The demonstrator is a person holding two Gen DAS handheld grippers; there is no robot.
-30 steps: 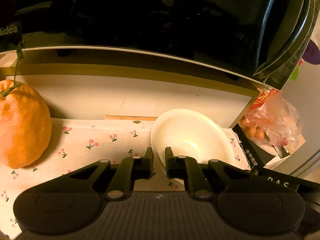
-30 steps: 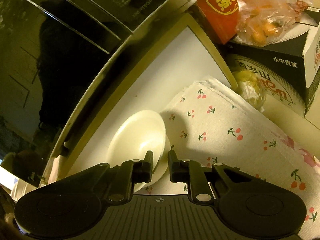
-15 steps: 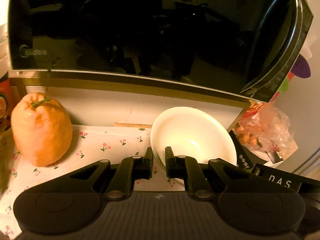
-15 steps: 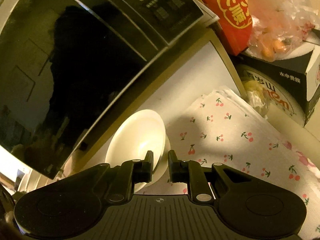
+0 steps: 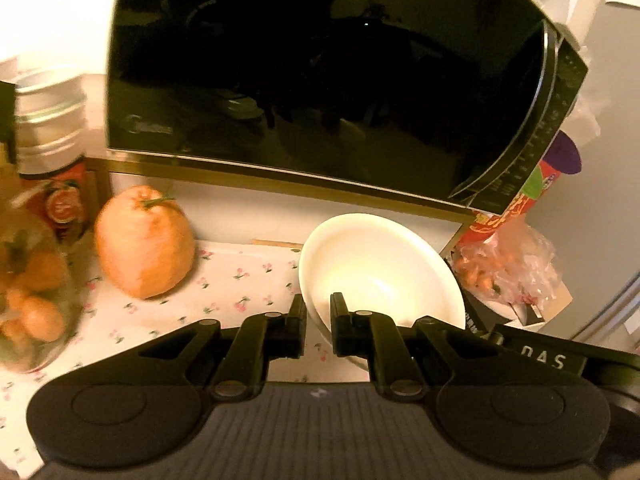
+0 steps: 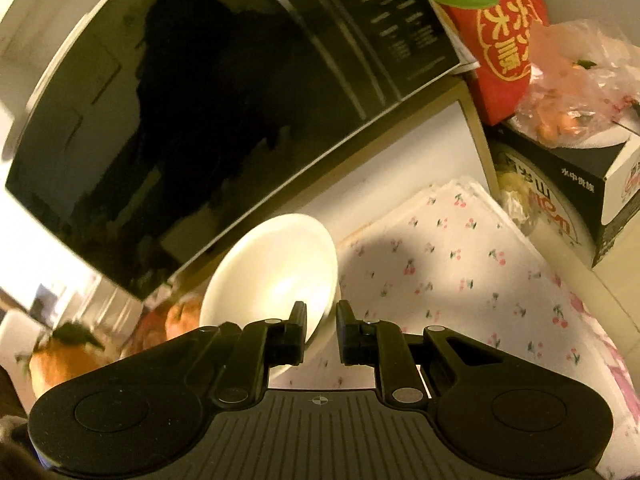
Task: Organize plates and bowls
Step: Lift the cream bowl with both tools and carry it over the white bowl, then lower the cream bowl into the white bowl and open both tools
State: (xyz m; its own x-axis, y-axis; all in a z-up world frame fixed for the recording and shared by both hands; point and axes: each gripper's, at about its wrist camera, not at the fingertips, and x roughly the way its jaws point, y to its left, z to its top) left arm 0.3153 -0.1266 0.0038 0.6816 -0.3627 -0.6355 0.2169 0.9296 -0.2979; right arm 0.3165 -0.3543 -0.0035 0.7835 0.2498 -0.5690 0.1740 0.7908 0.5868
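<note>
bowl [image 5: 380,272] [image 6: 276,268] | cream-white, glossy, empty | tilted, rim between jaws | above cherry-print cloth [image 5: 224,292]

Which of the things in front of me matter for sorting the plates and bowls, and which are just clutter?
For the job:
white bowl, gripped at its rim by the left tongs and the right tongs.

Lying about:
microwave
large orange
cherry-print cloth
bag of small oranges
red carton
black box
jar

Bowl [image 5: 380,272] on cloth [image 5: 224,284] before microwave [image 5: 320,80], citrus fruit [image 5: 144,246] left, bagged fruit [image 5: 508,272] right
</note>
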